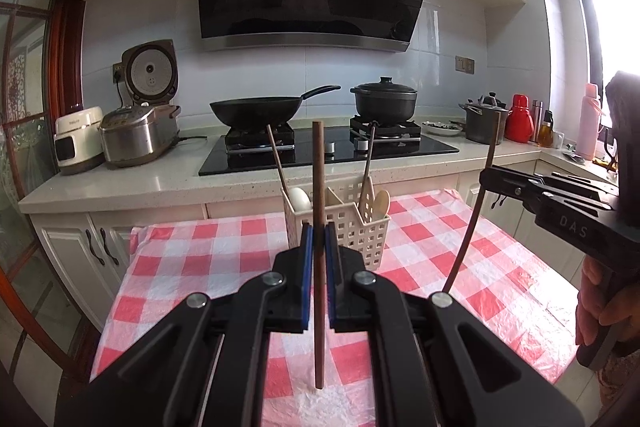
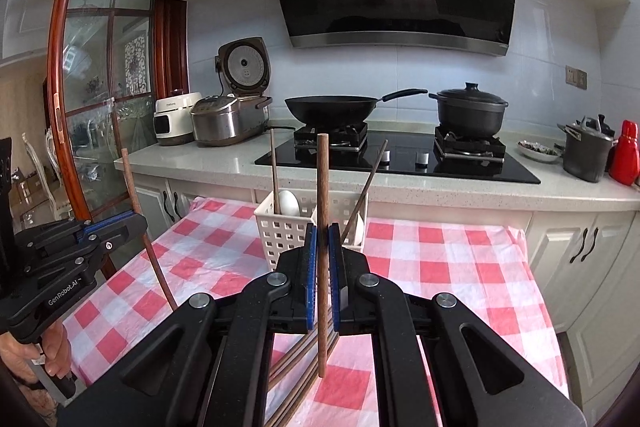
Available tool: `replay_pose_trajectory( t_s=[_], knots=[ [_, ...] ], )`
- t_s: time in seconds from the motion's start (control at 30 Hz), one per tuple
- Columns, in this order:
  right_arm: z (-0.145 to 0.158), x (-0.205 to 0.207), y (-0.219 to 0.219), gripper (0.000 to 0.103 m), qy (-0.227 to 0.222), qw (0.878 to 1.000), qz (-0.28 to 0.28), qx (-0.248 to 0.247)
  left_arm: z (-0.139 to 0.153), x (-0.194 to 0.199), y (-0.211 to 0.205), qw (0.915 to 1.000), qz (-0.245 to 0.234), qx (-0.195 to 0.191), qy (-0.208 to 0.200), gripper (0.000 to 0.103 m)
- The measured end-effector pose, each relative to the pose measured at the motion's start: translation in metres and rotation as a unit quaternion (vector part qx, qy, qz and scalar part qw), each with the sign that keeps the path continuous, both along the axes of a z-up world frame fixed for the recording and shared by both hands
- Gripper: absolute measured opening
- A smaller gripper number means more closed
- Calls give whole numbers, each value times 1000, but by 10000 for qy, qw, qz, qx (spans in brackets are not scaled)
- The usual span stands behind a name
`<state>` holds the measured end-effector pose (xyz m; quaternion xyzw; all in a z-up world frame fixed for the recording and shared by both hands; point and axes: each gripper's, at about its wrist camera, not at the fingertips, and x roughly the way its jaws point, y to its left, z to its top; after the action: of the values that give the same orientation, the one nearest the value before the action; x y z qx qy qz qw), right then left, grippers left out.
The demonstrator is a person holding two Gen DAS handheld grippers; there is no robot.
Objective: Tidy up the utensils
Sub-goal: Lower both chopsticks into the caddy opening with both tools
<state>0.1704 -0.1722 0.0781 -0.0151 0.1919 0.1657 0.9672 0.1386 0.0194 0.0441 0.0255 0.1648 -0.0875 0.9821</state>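
Note:
My left gripper [image 1: 319,239] is shut on a brown wooden chopstick [image 1: 318,187], held upright above the checked tablecloth. My right gripper [image 2: 322,239] is shut on another brown chopstick [image 2: 322,187], also upright. Each gripper shows in the other's view, the right one [image 1: 486,179] at the right edge, the left one [image 2: 138,221] at the left edge. A white perforated utensil basket [image 1: 356,227] stands on the table just beyond both grippers. It holds a white spoon [image 1: 299,199], wooden spoons [image 1: 374,205] and a chopstick. Several more chopsticks [image 2: 298,367] lie on the cloth under my right gripper.
The table with the red and white checked cloth [image 1: 460,239] stands before a kitchen counter [image 1: 120,183]. On the counter are a gas hob with a wok [image 1: 256,111] and a black pot [image 1: 384,103], rice cookers [image 1: 136,139] at left, bottles and a steel pot [image 1: 484,123] at right.

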Motion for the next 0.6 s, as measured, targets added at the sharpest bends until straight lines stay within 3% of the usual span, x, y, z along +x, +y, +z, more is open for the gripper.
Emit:
replay_pose_trajectory(
  t_s=[0.27,0.6],
  knots=[
    [26,31,0,6,-111,9999,-18,19,38,28,4,9997,-98,-149,-156,6],
    [61,87,5,6,-174,9997,-60,186,86,92,6,9992,-59,-295,-245,6]
  ],
)
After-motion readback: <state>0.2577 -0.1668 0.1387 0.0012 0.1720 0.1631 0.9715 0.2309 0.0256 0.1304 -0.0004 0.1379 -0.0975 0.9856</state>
